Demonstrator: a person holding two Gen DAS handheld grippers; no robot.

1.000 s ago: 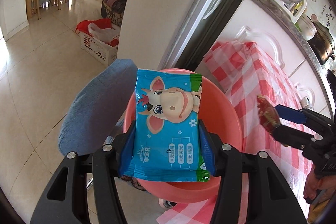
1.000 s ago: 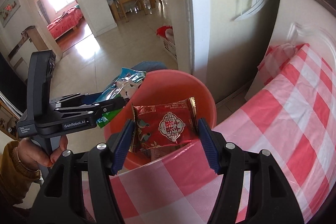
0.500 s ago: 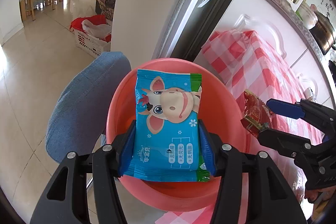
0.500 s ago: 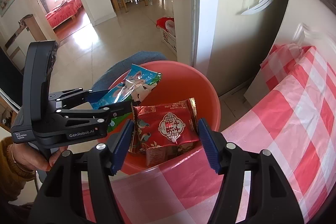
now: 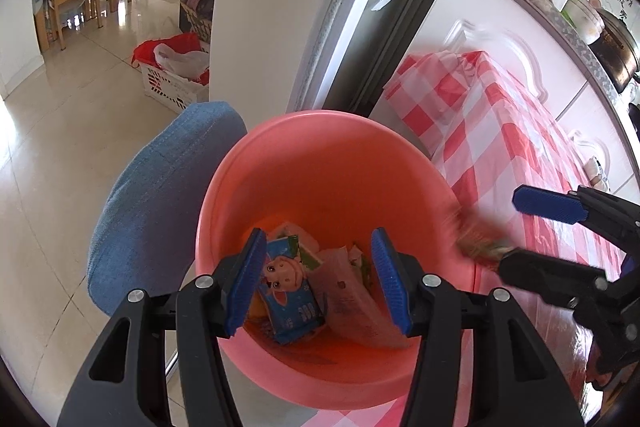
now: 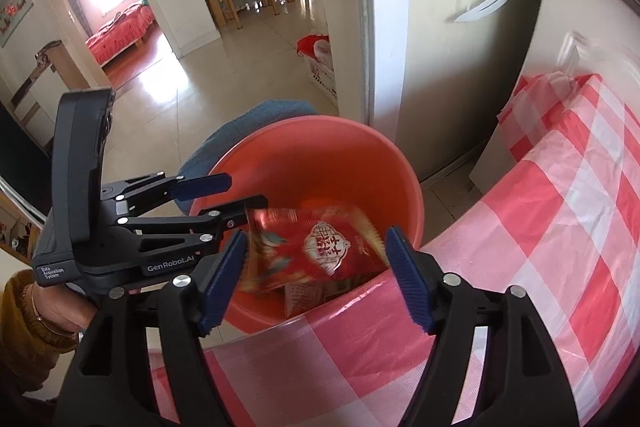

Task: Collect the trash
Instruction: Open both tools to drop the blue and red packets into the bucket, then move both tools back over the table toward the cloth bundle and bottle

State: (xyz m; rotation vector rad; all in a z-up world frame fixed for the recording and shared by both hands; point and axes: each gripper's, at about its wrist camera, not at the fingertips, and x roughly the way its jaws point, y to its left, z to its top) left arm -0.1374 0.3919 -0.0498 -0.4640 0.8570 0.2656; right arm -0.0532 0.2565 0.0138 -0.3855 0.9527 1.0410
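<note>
A pink bucket (image 5: 320,155) stands beside the table, with several wrappers in its bottom. Among them lies a blue cartoon-cow wipes packet (image 5: 286,291). My left gripper (image 5: 320,267) hangs open over the bucket with nothing between its fingers; in the right wrist view the left gripper (image 6: 216,193) sits over the bucket's (image 6: 320,125) left rim. My right gripper (image 6: 316,259) hovers at the near rim, its jaws opening. The red snack packet (image 6: 316,247) is blurred between the pads, loose and tilting down. From the left wrist view the right gripper (image 5: 520,231) shows that packet (image 5: 476,241) as a smear.
A red-and-white checked tablecloth (image 6: 540,227) covers the table to the right of the bucket. A blue padded seat (image 5: 160,195) is at the bucket's left. A white basket (image 5: 172,83) stands on the tiled floor behind. A hand in a mustard sleeve (image 6: 24,311) holds the left gripper.
The blue packet has left my left gripper and now lies in the bucket. My right gripper's jaws have widened and the red packet has come loose between them.
</note>
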